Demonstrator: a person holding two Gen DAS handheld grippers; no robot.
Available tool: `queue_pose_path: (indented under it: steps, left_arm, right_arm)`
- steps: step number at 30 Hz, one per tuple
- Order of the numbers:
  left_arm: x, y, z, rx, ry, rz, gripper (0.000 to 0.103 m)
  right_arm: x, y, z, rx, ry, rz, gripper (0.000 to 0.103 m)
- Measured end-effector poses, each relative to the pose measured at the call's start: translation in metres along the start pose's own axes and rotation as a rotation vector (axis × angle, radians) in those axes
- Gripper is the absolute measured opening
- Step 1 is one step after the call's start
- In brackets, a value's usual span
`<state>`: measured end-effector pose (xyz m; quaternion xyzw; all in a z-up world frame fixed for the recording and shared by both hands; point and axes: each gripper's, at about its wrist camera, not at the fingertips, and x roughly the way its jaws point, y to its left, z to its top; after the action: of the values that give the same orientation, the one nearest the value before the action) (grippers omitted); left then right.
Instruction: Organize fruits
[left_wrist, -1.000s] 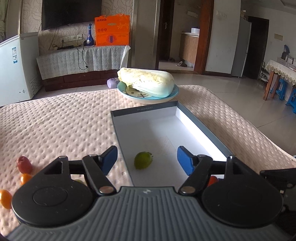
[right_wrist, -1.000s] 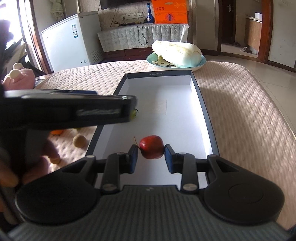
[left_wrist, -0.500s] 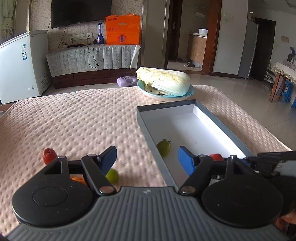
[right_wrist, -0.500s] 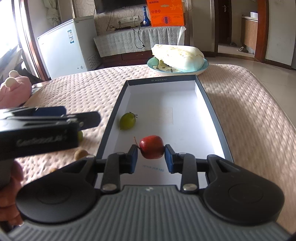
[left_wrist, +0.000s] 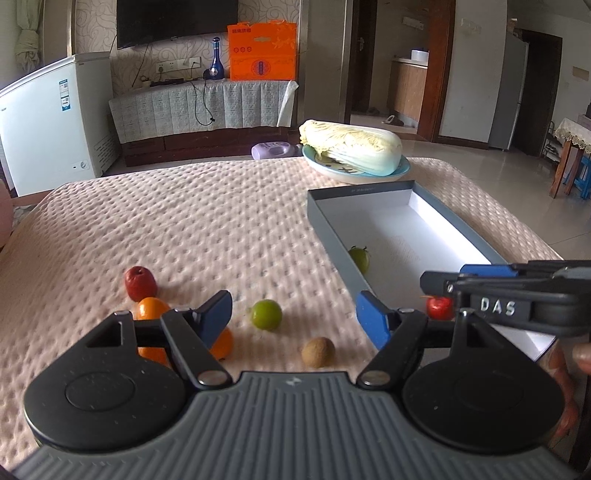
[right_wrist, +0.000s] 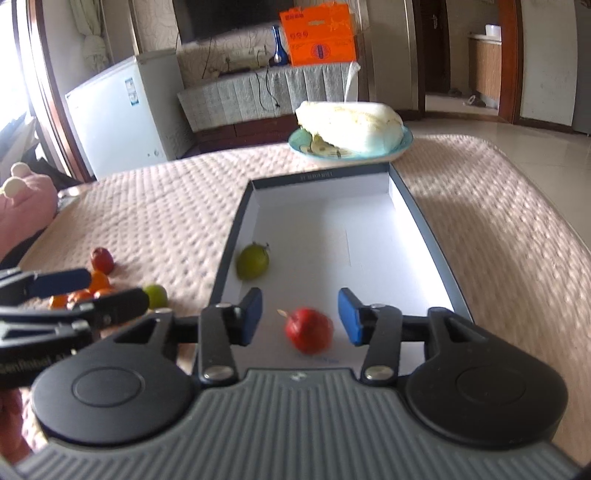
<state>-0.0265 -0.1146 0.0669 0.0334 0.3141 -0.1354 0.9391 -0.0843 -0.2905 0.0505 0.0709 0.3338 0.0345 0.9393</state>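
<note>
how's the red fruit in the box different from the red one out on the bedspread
The red fruit in the box lies on the white floor of the box, between the jaws of the right gripper, which are opening and no longer touch it. The red fruit on the bedspread sits outside on the pink bedspread, against an orange fruit, with no gripper around it. It looks darker. Both are small, round and red.
</note>
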Motion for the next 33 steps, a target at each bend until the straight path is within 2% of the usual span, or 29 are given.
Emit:
queue_pose_path:
  steps: [8,15,18,21,23,24,25,29,33]
  left_arm:
    - [-0.009,0.017,-0.006,-0.024,-0.004,0.048,0.079]
    - [-0.015,0.036,-0.010,-0.058,-0.004,0.083,0.079]
    - [-0.017,0.043,-0.012,-0.061,-0.004,0.093,0.079]
    - [-0.018,0.050,-0.014,-0.064,-0.002,0.099,0.079]
    - [-0.019,0.055,-0.016,-0.068,0.001,0.106,0.079]
    - [-0.019,0.058,-0.017,-0.073,0.003,0.109,0.079]
    - [-0.019,0.061,-0.018,-0.079,0.006,0.113,0.079]
    - [-0.020,0.076,-0.022,-0.098,0.010,0.141,0.079]
    - [-0.022,0.093,-0.026,-0.123,0.017,0.160,0.079]
  right_arm:
    - [-0.024,0.006,0.008,0.018,-0.153,0.052,0.049]
    - [-0.038,0.023,0.006,-0.002,-0.242,0.125,0.049]
    - [-0.051,0.032,0.004,-0.030,-0.334,0.111,0.049]
    - [-0.070,0.043,0.001,-0.096,-0.464,0.053,0.049]
    - [-0.078,0.049,-0.001,-0.121,-0.503,0.042,0.051]
    - [-0.079,0.051,-0.002,-0.120,-0.488,0.051,0.059]
    - [-0.076,0.054,-0.003,-0.117,-0.457,0.069,0.062]
    - [-0.064,0.072,-0.012,-0.166,-0.326,0.147,0.063]
    - [-0.057,0.092,-0.023,-0.260,-0.248,0.206,0.060]
